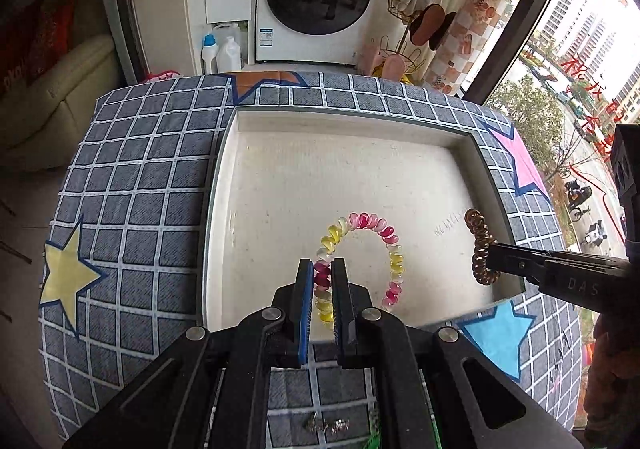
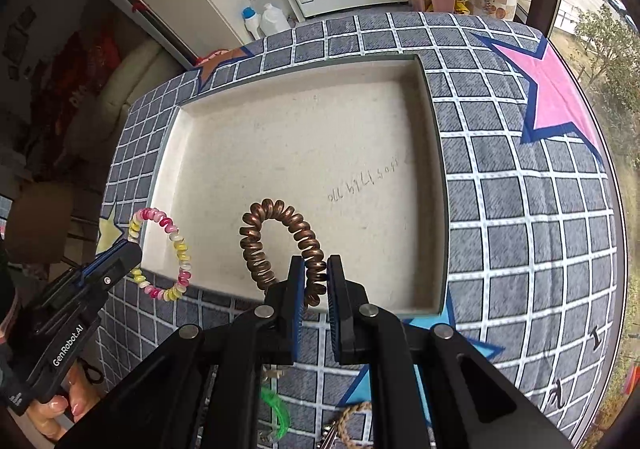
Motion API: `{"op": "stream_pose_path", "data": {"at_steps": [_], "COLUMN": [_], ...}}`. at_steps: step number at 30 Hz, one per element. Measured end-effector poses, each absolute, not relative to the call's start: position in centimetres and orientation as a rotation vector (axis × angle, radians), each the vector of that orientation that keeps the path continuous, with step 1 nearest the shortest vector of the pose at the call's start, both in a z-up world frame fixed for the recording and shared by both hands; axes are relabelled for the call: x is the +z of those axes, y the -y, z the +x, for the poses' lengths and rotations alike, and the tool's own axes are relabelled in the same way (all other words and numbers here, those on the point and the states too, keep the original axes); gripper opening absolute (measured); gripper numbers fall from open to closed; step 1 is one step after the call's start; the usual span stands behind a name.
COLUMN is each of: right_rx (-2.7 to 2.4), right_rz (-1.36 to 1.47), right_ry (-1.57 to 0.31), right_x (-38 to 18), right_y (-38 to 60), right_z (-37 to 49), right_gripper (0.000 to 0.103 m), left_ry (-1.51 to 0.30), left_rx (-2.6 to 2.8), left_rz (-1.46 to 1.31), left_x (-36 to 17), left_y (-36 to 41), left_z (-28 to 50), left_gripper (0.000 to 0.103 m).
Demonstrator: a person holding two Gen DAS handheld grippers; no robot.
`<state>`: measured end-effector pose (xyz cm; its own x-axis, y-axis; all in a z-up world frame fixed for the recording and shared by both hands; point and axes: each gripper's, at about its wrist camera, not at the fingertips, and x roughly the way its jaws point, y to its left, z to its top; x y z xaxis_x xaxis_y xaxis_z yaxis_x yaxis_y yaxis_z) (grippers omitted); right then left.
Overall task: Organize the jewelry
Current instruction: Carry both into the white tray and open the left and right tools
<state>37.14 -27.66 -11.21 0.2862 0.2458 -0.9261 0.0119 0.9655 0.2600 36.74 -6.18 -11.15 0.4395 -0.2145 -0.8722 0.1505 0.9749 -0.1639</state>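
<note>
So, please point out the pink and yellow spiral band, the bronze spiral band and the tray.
pink and yellow spiral band (image 1: 374,223), left wrist view, top of its loop
bronze spiral band (image 2: 276,209), right wrist view, top of its loop
tray (image 2: 304,137), right wrist view, bare floor

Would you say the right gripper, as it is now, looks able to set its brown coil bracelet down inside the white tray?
Probably yes. The right gripper, shut on the brown coil bracelet, hangs over the near edge of the white tray, whose floor looks bare; the left gripper with its multicoloured bracelet is off to the side.
</note>
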Motion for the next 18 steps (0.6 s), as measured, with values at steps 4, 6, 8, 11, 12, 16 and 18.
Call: {"op": "stream_pose_path", "data": {"at_steps": [4, 6, 8, 11, 12, 16, 18], "right_rx": [0.161, 0.163, 0.166, 0.166, 0.165, 0.155, 0.155], "right_rz": [0.233, 0.232, 0.228, 0.22, 0.215, 0.198, 0.203], "right_ry": [-1.293, -1.305, -1.314, -1.333, -1.339, -1.354, -1.347], "right_x": [-12.6, -13.3, -13.9, -14.9, -15.1, -15.9, -15.9], "right_y": [27.9, 28.0, 27.9, 27.8, 27.8, 27.6, 27.6], "right_z": [39.4, 40.1, 40.7, 41.2, 41.3, 41.4, 41.4], "right_gripper": [0.012, 0.012, 0.012, 0.012, 0.012, 0.012, 0.013], "left_ry": [-1.117, -1.127, -1.14, -1.154, -1.154, -1.176, -1.193], "left_rx": [-0.204, -0.193, -0.185, -0.17, -0.166, -0.161, -0.155], "left_rz": [-0.035, -0.019, -0.003, 0.027, 0.037, 0.083, 0.105], "left_x": [-13.0, -13.8, -14.6, -15.6, -15.8, -16.6, -17.1], "left_y": [7.1, 7.4, 7.7, 8.2, 8.3, 8.8, 8.9], "left_z": [38.4, 38.8, 39.0, 39.4, 39.4, 39.6, 39.7], "left_gripper": [0.021, 0.021, 0.021, 0.021, 0.021, 0.021, 0.022]}}
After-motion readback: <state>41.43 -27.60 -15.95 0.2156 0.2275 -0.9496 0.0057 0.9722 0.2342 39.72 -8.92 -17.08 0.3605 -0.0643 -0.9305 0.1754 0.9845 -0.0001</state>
